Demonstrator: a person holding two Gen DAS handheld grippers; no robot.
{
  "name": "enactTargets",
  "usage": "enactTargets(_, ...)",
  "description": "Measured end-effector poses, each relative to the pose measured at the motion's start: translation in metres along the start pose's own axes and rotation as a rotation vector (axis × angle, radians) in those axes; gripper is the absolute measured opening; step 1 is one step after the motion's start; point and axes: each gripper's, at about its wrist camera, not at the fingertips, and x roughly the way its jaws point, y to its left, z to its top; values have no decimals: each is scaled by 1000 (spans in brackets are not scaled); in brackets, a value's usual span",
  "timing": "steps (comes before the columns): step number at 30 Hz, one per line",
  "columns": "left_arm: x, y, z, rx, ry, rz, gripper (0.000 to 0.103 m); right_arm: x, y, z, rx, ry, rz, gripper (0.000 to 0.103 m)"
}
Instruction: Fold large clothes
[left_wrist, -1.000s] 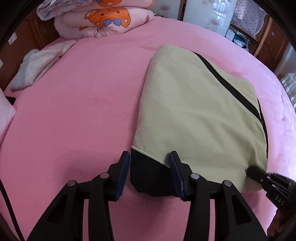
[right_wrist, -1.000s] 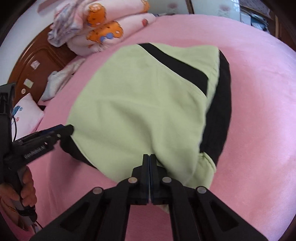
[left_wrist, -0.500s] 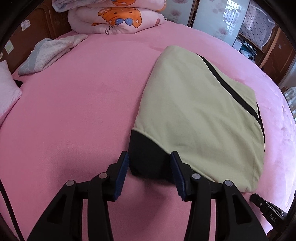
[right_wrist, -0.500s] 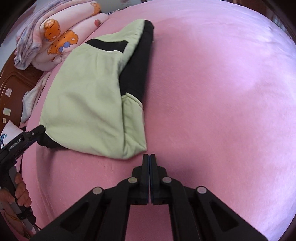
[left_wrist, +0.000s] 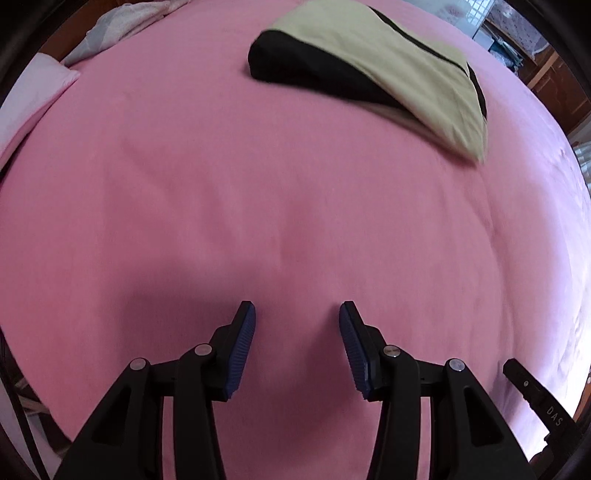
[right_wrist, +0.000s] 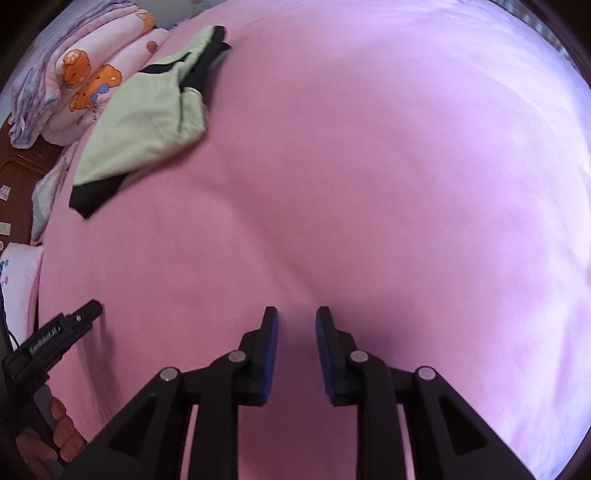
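Pink bedsheet (left_wrist: 295, 206) fills both views as the folded green-and-black garment (left_wrist: 388, 62) lies well apart toward the far edge, ahead of both empty grippers: left gripper (left_wrist: 297, 314) parted; right gripper (right_wrist: 296, 317), jaws just opening, narrower.

Your left tool (left_wrist: 297, 314) points steeply down with its jaws standing apart and nothing between its blue pads (left_wrist: 240, 350). Your right tool (right_wrist: 296, 317) also points down; its jaws have just been opening, a narrow empty gap between them. Your left hand (right_wrist: 61, 432) grips its handle.
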Motion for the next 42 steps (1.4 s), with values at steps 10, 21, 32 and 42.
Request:
enactTargets(10, -88, -42, -165, 5, 31, -20, 46, -99, -130, -134, -1, 47, -86, 54)
enactTargets(21, -244, -141, -232, 255, -151, -45, 58, -265, -232, -193, 64, -72, -150, 73)
enactTargets(32, -361, -211, -251, 388, -262, -54, 74, -375, -233, -199, 76, -82, -83, 87)
enactTargets(42, -382, -232, -246, 410, -279, -47, 84, -436, -219, -190, 14, -277, -137, 100)
